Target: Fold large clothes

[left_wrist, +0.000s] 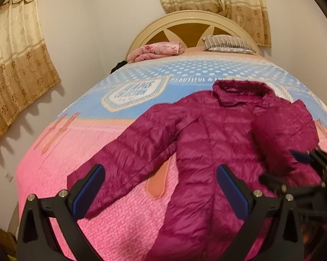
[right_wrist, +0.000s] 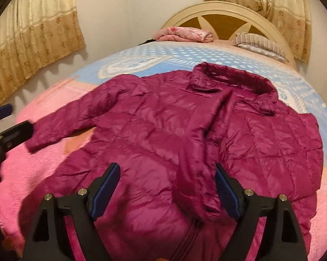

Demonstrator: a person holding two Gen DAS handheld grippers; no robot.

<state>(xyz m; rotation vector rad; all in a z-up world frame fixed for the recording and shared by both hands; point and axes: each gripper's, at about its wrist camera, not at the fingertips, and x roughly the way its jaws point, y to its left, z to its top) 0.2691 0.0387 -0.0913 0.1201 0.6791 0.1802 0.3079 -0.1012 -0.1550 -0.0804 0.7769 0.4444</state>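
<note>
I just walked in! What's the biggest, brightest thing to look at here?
The magenta puffy jacket spread on the pink and blue bed. One sleeve is folded across its front, the other sleeve sticks out sideways. Both grippers, left and right, hang open above it.

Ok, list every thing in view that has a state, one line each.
jacket: spread flat on the bed, one sleeve folded across its front, the other stretched out sideways
left gripper: open, empty
right gripper: open, folded sleeve's cuff between its fingers, not pinched
blanket: folded by the headboard
curtains: drawn
</note>
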